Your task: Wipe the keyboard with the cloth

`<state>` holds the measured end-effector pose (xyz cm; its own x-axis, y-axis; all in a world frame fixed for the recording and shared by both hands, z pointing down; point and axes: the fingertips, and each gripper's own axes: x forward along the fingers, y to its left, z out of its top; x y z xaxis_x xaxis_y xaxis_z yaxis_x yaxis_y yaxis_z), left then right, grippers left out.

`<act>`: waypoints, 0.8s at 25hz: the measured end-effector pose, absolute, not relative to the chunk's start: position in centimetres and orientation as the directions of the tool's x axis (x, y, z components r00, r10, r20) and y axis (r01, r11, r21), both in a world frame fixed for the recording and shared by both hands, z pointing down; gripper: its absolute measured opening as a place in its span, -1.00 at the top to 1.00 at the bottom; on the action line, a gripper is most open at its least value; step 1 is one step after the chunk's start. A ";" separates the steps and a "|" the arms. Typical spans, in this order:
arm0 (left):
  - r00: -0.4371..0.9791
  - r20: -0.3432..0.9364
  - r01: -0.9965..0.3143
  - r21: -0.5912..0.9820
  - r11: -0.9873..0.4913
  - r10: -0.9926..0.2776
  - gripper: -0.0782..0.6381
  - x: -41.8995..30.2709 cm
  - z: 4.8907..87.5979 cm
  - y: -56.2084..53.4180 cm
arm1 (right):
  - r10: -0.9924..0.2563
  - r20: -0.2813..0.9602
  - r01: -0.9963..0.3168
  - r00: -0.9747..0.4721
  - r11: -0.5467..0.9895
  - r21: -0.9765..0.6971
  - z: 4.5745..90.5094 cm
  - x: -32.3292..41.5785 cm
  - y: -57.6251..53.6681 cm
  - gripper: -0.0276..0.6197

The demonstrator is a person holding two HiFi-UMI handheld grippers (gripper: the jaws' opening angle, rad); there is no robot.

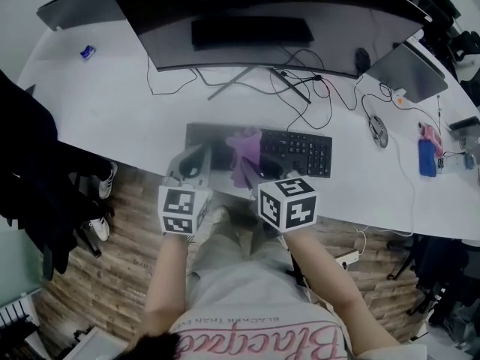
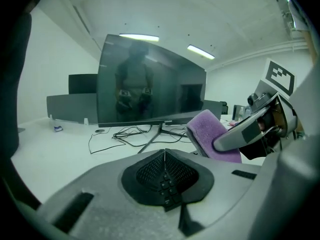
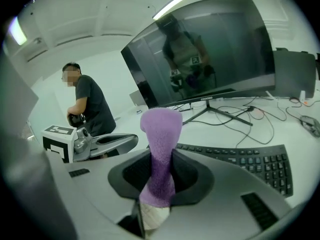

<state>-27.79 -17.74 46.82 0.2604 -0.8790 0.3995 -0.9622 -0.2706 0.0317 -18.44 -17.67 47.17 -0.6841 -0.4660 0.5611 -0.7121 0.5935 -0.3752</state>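
The right gripper has its jaws pressed onto a purple cloth, which stands upright between them. Just behind it to the right, a black keyboard lies on the desk. The left gripper is at the left. A monitor stands toward the desk's far edge, with cables under it. A person is behind on the left.

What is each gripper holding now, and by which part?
Right gripper: the purple cloth, pinched near its lower end. Left gripper: nothing, jaws closed together.
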 end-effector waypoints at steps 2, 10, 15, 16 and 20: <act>0.245 0.406 -0.966 0.028 -0.256 -0.880 0.76 -29.3 47.1 -17.3 | -0.432 0.565 -0.691 -0.703 0.604 -0.398 47.8 -20.6 -17.0 0.64; 0.156 0.437 -0.987 0.032 -0.158 -0.886 0.76 -35.1 49.1 -15.3 | -0.279 0.606 -0.615 -0.745 0.640 -0.461 51.7 -28.8 -14.4 0.64; 0.110 0.450 -0.994 0.029 -0.108 -0.886 0.76 -37.7 49.7 -14.4 | -0.218 0.618 -0.603 -0.756 0.600 -0.526 53.9 -32.0 -13.6 0.64; 0.103 0.453 -0.994 0.030 -0.100 -0.886 0.76 -38.1 49.9 -14.3 | -0.204 0.618 -0.598 -0.759 0.595 -0.537 54.3 -32.5 -13.3 0.64; 0.086 0.483 -0.996 0.031 -0.081 -0.872 0.76 -39.1 51.1 -13.7 | -0.161 0.635 -0.586 -0.756 0.598 -0.547 55.7 -34.0 -12.7 0.64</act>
